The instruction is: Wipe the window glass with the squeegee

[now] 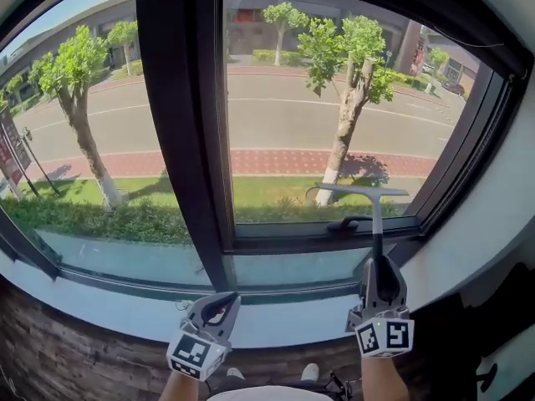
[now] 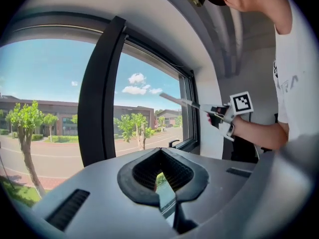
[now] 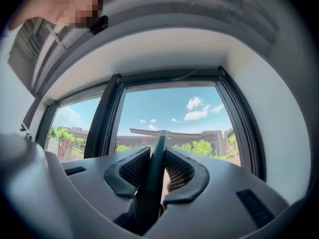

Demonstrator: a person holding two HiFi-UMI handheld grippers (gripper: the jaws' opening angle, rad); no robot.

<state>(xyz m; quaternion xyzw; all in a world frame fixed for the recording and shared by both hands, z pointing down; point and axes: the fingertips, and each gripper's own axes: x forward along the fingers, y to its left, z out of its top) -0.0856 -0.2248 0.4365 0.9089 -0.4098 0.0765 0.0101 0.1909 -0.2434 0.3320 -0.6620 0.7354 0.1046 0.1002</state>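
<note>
While right gripper [image 1: 380, 281] jaws clamp the squeegee [image 1: 361, 192], I'd keep the blade ahead flat on window glass [image 1: 284, 115] | left gripper [image 1: 219, 307] jaws closed, empty

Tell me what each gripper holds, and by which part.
The right gripper is shut on the squeegee, gripping the lower end of its dark handle. The left gripper holds nothing.

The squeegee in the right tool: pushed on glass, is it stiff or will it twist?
The squeegee is probably stiff: its slim handle looks straight. Likely light, being thin. Held low on the handle by the right tool, its wide blade might twist against the window glass.
</note>
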